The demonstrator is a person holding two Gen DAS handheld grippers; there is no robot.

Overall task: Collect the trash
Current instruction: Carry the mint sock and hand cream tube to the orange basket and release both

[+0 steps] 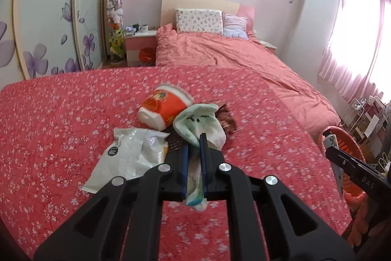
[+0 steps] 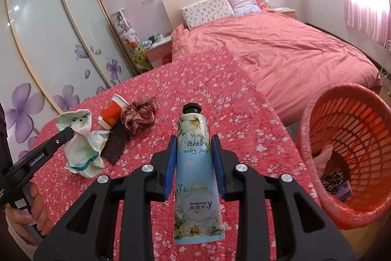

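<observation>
Up front, the tube (image 2: 195, 163) of hand cream (black cap pointing away) sits clamped between the jaws of the right gripper (image 2: 194, 163), held above the flowered cloth (image 2: 220, 94) near the orange basket (image 2: 352, 158), which already holds a few scraps. The left gripper (image 1: 194, 160) has its jaws narrowed onto a pale green sock (image 1: 202, 126), lifted off the cloth. Just beyond it lie a red cup (image 1: 163, 107) on its side, a white wrapper (image 1: 132, 155), a brown scrunchie (image 2: 139, 116) and a dark comb (image 2: 114, 141). A pink bed (image 1: 232, 53) stands behind.
</observation>
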